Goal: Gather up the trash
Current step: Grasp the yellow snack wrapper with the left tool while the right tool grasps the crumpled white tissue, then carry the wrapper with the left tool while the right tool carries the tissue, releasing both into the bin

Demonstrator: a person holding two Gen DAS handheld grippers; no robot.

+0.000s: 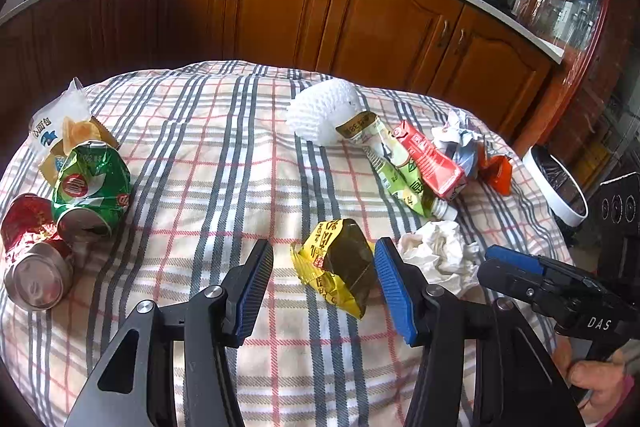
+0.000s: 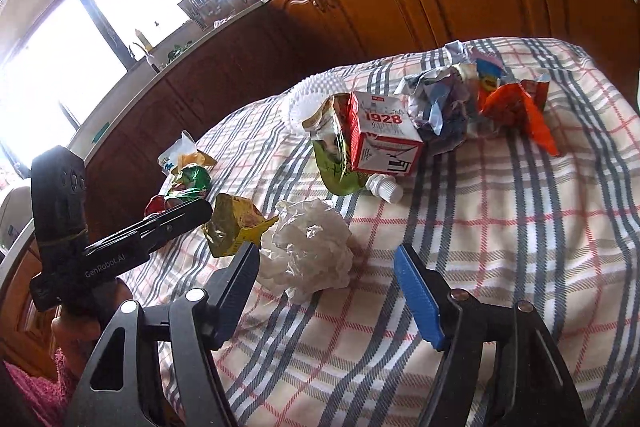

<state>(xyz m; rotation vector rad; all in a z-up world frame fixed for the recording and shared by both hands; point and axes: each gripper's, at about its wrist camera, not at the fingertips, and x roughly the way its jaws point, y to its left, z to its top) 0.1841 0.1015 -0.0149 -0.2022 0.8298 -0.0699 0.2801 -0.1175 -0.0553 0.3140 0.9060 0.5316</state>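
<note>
The yellow wrapper (image 1: 336,267) is bracketed by the left gripper (image 1: 324,283), jaws spread wide, nothing clamped yet. At two o'clock, the crumpled tissue (image 2: 308,251) is framed by the right gripper (image 2: 326,287), likewise released, on the checked bench (image 2: 500,227).

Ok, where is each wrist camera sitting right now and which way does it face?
Left wrist: on the left hand-held gripper, low over the checked tablecloth, facing the cabinets; open fingers flank the yellow wrapper; the right hand-held gripper and a hand show.
Right wrist: on the right hand-held gripper, facing the window; open fingers around the crumpled tissue; the left hand-held gripper shows.
Shared: wrapper, tissue, red carton.
</note>
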